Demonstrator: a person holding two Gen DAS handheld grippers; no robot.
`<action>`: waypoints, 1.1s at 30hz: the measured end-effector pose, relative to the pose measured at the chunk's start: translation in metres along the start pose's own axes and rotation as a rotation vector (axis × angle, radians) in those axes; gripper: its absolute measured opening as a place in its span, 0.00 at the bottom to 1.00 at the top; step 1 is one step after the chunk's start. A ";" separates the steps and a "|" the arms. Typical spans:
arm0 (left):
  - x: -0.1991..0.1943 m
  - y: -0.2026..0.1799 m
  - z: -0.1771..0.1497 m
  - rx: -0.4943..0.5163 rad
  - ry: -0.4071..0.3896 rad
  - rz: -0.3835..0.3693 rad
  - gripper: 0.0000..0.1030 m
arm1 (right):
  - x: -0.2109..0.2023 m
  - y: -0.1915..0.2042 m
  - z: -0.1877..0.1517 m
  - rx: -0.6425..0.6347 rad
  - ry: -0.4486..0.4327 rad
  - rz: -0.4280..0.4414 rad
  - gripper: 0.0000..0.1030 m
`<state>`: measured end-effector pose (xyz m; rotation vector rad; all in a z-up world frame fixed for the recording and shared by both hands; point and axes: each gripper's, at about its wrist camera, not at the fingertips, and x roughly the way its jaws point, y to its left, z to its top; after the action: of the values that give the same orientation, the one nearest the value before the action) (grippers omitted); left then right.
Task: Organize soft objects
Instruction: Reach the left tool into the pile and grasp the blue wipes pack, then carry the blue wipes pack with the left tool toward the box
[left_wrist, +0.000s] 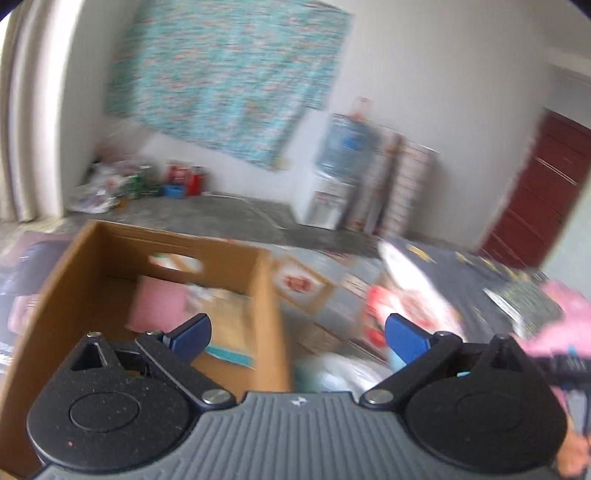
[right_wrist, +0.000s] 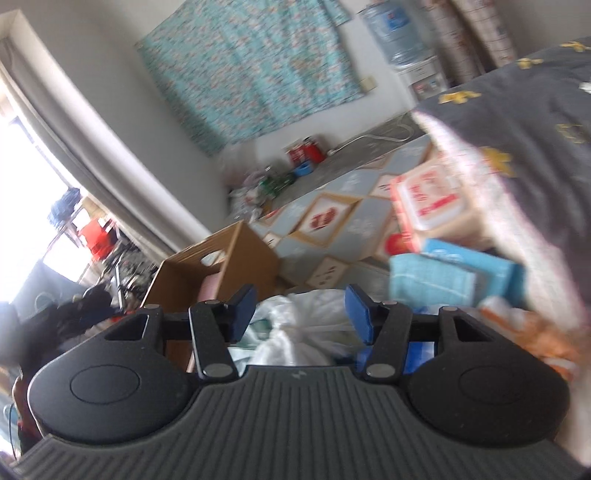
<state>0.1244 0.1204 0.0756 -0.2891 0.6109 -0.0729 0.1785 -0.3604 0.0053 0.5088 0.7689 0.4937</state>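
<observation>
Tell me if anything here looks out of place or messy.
Soft packs lie loose beside the cardboard box rather than in it: a white plastic bag and light-blue packs heaped against the dark quilt. Only a pink item sits inside.

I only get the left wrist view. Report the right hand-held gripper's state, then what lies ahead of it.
Observer: The right hand-held gripper is open and grips nothing.
Operator: Now say what it points at.
Observer: A white plastic bag lies just beyond its fingertips.
Operator: Give me its right side.
Observer: A folded light-blue cloth lies there, next to the grey bedcover.
</observation>
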 end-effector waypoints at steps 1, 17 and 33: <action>0.000 -0.015 -0.007 0.016 0.006 -0.026 0.98 | -0.009 -0.010 -0.001 0.013 -0.011 -0.013 0.53; 0.123 -0.124 -0.071 -0.190 0.382 -0.299 0.71 | -0.006 -0.117 -0.020 0.349 0.149 -0.006 0.53; 0.217 -0.128 -0.079 -0.330 0.631 -0.261 0.55 | 0.063 -0.152 -0.006 0.540 0.312 0.041 0.51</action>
<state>0.2590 -0.0545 -0.0692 -0.6772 1.2134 -0.3242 0.2475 -0.4390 -0.1215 0.9637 1.2034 0.4047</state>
